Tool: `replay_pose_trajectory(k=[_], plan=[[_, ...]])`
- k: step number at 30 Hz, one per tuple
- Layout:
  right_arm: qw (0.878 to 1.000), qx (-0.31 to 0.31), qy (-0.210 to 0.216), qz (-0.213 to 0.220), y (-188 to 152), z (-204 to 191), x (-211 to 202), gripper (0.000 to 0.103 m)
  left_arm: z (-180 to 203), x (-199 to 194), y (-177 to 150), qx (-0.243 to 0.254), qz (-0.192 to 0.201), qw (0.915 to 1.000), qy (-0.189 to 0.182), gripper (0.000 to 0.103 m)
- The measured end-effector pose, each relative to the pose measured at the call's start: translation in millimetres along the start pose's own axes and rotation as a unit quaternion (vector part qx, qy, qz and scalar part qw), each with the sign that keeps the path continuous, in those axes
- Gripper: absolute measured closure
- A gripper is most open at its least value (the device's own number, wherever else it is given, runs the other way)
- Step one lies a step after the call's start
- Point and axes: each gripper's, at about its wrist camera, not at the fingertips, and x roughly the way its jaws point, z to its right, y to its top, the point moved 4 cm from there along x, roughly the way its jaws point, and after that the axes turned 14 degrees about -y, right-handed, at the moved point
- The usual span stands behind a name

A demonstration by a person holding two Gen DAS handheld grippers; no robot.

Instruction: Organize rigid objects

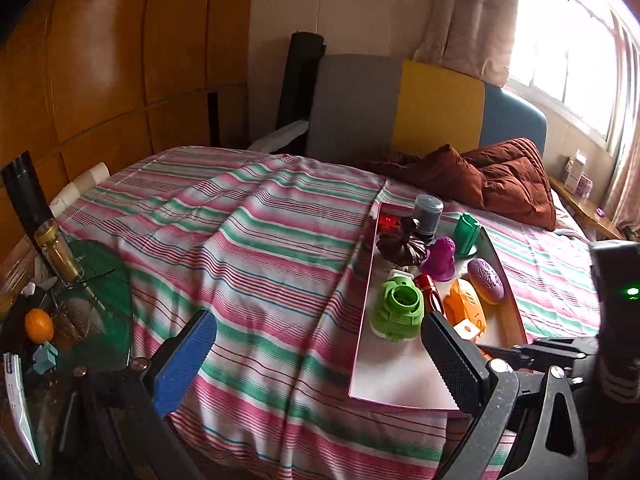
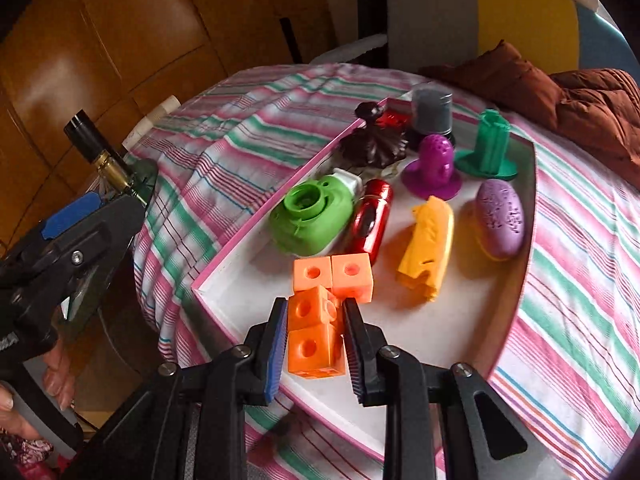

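The orange block cluster (image 2: 320, 312), the rigid object in hand, was pinched between the pads of the right gripper (image 2: 316, 344) and sat over the near end of the white tray (image 2: 420, 328), whether resting on it or just above could not be told. The tray lay on the striped bed (image 1: 240, 240).

Progress, judged from largest item to smallest: the tray already carried most of the set. The green camera-shaped piece (image 2: 310, 216) lay at the left wall, the yellow wedge (image 2: 430, 248) and purple oval (image 2: 500, 218) to the right, the dark fluted piece (image 2: 374, 142), green post (image 2: 490, 144) and purple dome (image 2: 434, 164) farther back, the grey cylinder (image 2: 432, 110) at the far end, and the red capsule (image 2: 372, 224) beside the camera piece. Placement of the block cluster appeared to be the remaining step; no loose parts showed on the bed.

Pose: the right gripper pointed steeply down at the tray. The left gripper (image 1: 320, 360) stood spread and empty, aimed across the bed with the tray's near end at its right.
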Motion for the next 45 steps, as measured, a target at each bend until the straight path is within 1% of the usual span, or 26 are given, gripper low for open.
replay_pose_trajectory(k=[4, 6, 9, 11, 14, 16, 18, 20, 24, 27, 29, 32, 34, 35, 37, 39, 41, 45], plan=[[1.000, -0.004, 0.010, -0.010, 3.1, -13.2, 7.8, 0.077, -3.7, -2.4, 1.4, -0.010, 0.003, 0.9999, 0.001, 0.000], [1.000, -0.004, 0.006, -0.011, 4.3, -15.7, 12.1, 0.077, -4.3, -3.1, 1.0, -0.012, 0.003, 0.9999, -0.002, 0.000], [1.000, 0.000, 0.011, -0.025, 3.4, -15.7, 19.2, 0.076, -3.9, -3.7, -0.2, -0.012, 0.002, 0.9999, -0.001, 0.000], [0.999, 0.004, 0.007, -0.033, 0.2, -13.4, 20.2, 0.076, -3.0, -4.0, -0.8, -0.009, 0.002, 1.0000, 0.000, 0.000], [0.999, 0.008, 0.011, -0.031, -5.2, -8.7, 15.4, 0.076, -1.5, -3.2, -2.1, -0.008, 0.001, 1.0000, -0.002, 0.000], [1.000, 0.005, -0.005, -0.022, -8.3, -5.4, 10.6, 0.076, 0.2, -2.7, -2.8, -0.007, -0.001, 1.0000, -0.004, 0.000], [0.999, -0.001, -0.036, -0.011, -9.7, -0.6, 6.4, 0.076, 3.4, -1.8, -3.2, -0.005, -0.003, 1.0000, -0.007, 0.000], [0.998, 0.000, -0.056, -0.006, -9.3, 4.8, 2.7, 0.076, 6.8, -1.1, -3.8, 0.000, -0.006, 1.0000, -0.006, 0.000], [0.999, 0.012, -0.052, 0.007, -6.7, 11.6, -7.3, 0.076, 14.3, -0.9, -4.0, 0.011, -0.007, 0.9999, -0.005, 0.000], [0.998, 0.015, -0.058, 0.015, -5.3, 14.8, -13.2, 0.076, 17.0, 1.0, -4.7, 0.011, -0.013, 0.9998, -0.006, 0.000], [0.998, 0.017, -0.057, 0.013, -5.4, 16.2, -14.1, 0.076, 17.2, 3.3, -4.2, 0.006, -0.020, 0.9997, -0.010, 0.000], [0.997, 0.026, -0.069, 0.011, -5.6, 18.8, -15.3, 0.075, 17.4, 6.8, -4.5, -0.003, -0.033, 0.9992, -0.021, 0.000], [0.997, 0.031, -0.073, 0.008, -6.1, 21.3, -16.6, 0.072, 17.1, 8.1, -4.6, -0.006, -0.037, 0.9989, -0.028, 0.000], [0.996, 0.034, -0.077, 0.008, -6.3, 22.3, -17.9, 0.070, 17.1, 8.5, -4.7, -0.005, -0.037, 0.9989, -0.027, 0.000], [0.996, 0.040, -0.084, 0.011, -7.0, 24.7, -21.5, 0.068, 17.6, 9.7, -4.9, -0.003, -0.038, 0.9991, -0.020, 0.000], [0.995, 0.047, -0.089, 0.015, -7.2, 27.3, -24.6, 0.065, 18.1, 11.2, -4.5, -0.005, -0.043, 0.9989, -0.014, 0.000], [0.993, 0.053, -0.103, 0.020, -6.7, 30.3, -28.7, 0.061, 18.8, 12.0, -3.1, -0.003, -0.047, 0.9989, -0.007, 0.000], [0.988, 0.063, -0.138, 0.034, -3.4, 36.2, -38.6, 0.060, 26.6, 13.5, 1.2, 0.023, -0.058, 0.9980, 0.014, 0.000]])
